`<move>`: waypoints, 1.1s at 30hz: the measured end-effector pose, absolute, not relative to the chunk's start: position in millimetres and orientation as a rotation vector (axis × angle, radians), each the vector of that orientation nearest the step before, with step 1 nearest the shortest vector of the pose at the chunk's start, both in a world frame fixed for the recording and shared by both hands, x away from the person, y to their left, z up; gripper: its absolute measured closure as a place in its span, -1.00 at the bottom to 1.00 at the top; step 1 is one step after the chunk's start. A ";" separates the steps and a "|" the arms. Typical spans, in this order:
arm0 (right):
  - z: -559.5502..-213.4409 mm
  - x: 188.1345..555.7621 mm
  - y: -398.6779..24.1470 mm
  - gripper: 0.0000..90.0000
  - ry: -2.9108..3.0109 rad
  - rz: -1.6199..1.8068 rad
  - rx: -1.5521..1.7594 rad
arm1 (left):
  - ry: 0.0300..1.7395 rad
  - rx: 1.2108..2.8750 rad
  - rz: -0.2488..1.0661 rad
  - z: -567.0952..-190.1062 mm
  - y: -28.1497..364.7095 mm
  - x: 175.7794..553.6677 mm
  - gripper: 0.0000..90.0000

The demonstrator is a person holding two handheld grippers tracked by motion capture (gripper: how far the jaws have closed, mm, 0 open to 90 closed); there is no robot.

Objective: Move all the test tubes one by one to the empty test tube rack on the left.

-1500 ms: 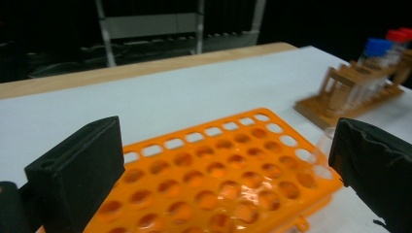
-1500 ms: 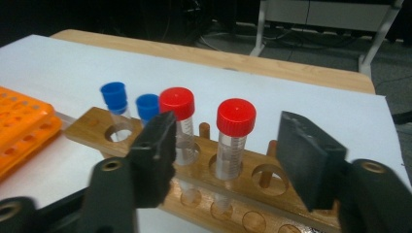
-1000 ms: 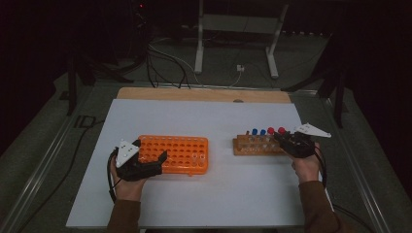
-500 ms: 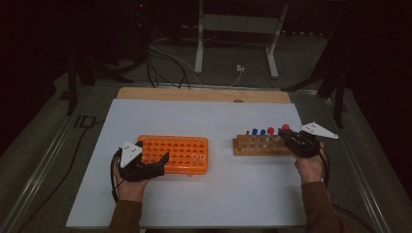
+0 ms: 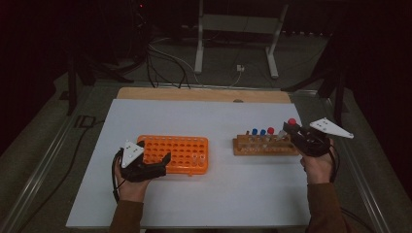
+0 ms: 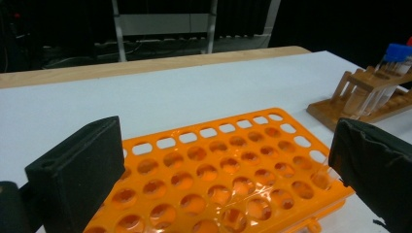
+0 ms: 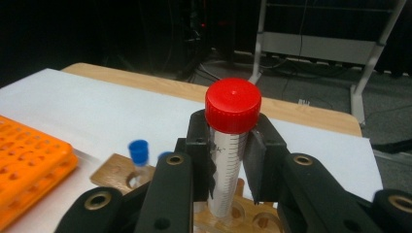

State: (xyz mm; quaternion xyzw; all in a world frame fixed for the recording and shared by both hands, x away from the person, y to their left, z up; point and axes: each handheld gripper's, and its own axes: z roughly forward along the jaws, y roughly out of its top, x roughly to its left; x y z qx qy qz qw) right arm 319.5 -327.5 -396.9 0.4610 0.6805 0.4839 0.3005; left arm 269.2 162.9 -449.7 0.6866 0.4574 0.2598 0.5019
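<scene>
My right gripper (image 5: 290,132) is shut on a clear tube with a red cap (image 5: 291,122), held upright just above the right end of the wooden rack (image 5: 265,145). In the right gripper view the graduated tube (image 7: 227,160) sits between the two pads of the gripper (image 7: 228,167), with its lower end over the rack's holes. Two blue-capped tubes (image 5: 258,131) and one red-capped tube (image 5: 270,130) stand in the wooden rack. My left gripper (image 5: 155,154) is open, its jaws wide on either side of the near left part of the orange rack (image 5: 184,153), whose holes (image 6: 223,170) hold nothing.
White sheet (image 5: 209,116) covers the table, with a bare wooden strip (image 5: 204,94) along the far edge. Beyond it lie cables (image 5: 165,53) and a metal stand (image 5: 238,29) on a dark floor. Open sheet lies between the two racks.
My right gripper has risen and drawn back to the right, lifting the red-capped tube out of the wooden rack. The left gripper has stayed at the orange rack.
</scene>
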 end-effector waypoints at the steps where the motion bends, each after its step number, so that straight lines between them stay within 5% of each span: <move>1: -394.9 318.0 -326.7 0.66 1.808 1.291 1.217 | 1.100 1.659 0.626 -448.2 161.5 269.3 -0.99; 33: -394.2 304.6 -276.9 0.66 2.012 1.425 1.107 | 0.834 1.772 0.534 -420.4 53.8 285.6 -0.97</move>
